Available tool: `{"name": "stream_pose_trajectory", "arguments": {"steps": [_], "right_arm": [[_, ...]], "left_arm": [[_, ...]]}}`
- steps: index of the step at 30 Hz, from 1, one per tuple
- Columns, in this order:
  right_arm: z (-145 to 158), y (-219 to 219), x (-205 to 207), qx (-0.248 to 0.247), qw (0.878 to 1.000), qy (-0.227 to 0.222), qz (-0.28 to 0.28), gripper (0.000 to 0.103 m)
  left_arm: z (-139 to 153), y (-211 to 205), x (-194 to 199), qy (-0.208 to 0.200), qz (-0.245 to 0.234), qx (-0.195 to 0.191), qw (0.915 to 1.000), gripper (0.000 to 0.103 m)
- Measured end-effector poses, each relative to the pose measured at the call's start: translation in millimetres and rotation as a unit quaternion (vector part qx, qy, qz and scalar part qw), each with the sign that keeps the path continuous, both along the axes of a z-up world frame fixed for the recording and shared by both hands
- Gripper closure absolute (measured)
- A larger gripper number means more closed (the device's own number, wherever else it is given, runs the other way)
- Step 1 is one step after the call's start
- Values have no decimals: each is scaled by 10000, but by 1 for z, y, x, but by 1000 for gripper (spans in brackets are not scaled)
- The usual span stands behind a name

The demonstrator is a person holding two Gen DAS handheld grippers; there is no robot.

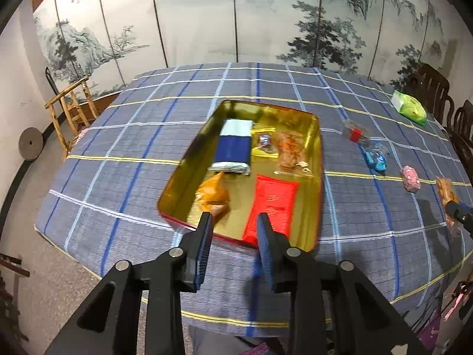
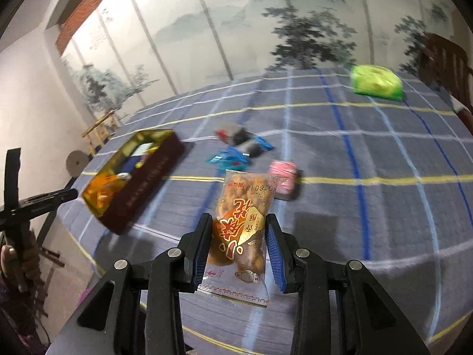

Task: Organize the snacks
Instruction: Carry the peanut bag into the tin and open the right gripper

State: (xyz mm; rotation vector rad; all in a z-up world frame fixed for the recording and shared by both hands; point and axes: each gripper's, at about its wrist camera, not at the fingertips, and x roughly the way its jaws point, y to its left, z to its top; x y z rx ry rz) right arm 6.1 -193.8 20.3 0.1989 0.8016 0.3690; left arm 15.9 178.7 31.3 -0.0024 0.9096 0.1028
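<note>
Right tongs (image 2: 238, 230) grasp a peanut packet (image 2: 242, 222); left tongs (image 1: 233, 230) hang released, empty, over the half-filled tin (image 1: 317, 148). Four snacks await on the counter (image 2: 384, 207).

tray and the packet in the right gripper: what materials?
Tray: looks like metal tin, glossy gold inside mirroring its contents, dark red outside. Snack packet between the right gripper's fingers: seemingly thin clear plastic film, shiny, contents showing through, crimped end seal.

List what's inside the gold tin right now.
Inside the gold tin: a blue-and-white packet, a yellow packet, a clear bag of brownish snacks, a red packet and an orange wrapped snack. Anything beneath these packets is hidden.
</note>
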Motion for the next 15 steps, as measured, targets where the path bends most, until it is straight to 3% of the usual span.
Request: {"name": "stream_pose_trajectory", "arguments": {"steps": [6, 10, 15], "right_arm": [[14, 49, 16, 2, 9987, -82, 504, 66], [22, 86, 31, 136, 9962, -89, 850, 66], [28, 131, 58, 367, 9923, 15, 1185, 66]], "left_arm": [[-3, 14, -5, 7, 109, -12, 9999, 73], [-2, 19, -9, -37, 146, 26, 9999, 65], [1, 25, -15, -137, 111, 130, 9998, 61]]}}
